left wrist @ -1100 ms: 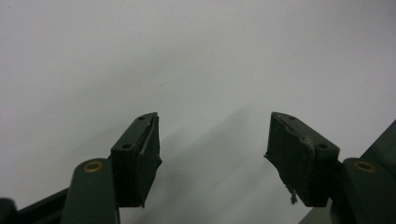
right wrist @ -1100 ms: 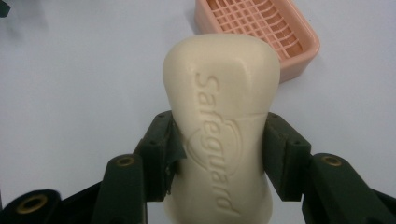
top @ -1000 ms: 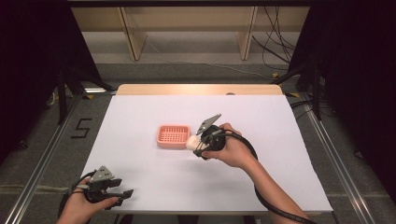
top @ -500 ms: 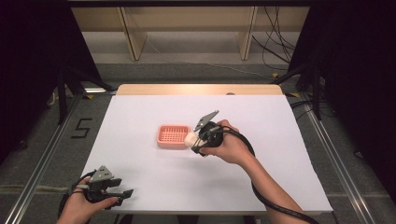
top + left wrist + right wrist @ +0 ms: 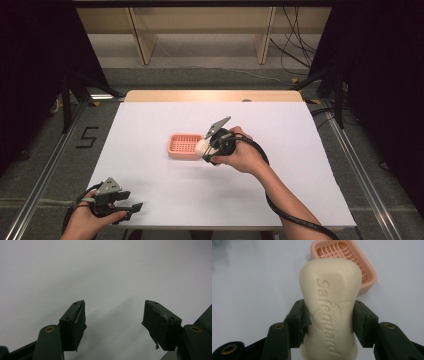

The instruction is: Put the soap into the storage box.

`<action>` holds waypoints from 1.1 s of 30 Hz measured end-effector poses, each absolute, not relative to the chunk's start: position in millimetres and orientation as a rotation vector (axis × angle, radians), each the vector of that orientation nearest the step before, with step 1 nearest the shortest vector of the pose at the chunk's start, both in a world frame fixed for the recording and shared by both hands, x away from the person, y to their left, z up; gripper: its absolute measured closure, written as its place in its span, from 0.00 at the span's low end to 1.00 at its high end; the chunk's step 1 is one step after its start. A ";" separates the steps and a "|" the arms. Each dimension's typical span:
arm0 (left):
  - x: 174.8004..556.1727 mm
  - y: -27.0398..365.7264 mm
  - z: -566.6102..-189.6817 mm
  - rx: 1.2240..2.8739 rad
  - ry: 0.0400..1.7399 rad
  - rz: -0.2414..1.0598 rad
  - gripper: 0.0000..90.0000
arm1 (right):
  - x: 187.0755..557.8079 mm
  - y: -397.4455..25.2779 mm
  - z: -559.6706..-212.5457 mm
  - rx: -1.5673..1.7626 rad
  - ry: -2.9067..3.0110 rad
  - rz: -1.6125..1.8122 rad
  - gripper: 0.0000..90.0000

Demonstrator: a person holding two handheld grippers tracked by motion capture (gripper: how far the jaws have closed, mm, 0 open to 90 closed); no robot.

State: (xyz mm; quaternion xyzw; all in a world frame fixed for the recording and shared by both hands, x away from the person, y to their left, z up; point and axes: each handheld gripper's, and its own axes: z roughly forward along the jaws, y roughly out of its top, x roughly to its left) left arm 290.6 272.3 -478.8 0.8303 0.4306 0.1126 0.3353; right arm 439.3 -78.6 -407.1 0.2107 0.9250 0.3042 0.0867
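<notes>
A: What is obscured at the soap dish [image 5: 364, 270]?
B: In the right gripper view the soap bar [image 5: 332, 307] covers its near side; the bar's lower end is cut off by the bottom edge.

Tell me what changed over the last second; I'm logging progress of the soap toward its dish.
Little changed. The right gripper, shut on the soap bar, edged slightly toward the table's far side, and the soap stays at the pink soap dish's right end, not yet let go. The dish kept its place, and the left gripper stayed open at the near left corner.
</notes>
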 end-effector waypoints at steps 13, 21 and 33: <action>290.7 272.5 -478.7 2.165 1.123 0.294 0.38 | 447.9 -73.3 -405.8 0.602 2.749 0.911 0.56; 290.6 272.4 -478.5 2.163 1.122 0.294 0.38 | 452.2 -69.8 -406.5 0.604 2.746 0.912 0.56; 290.6 272.5 -478.3 2.162 1.122 0.293 0.38 | 458.3 -64.5 -406.5 0.612 2.744 0.907 0.56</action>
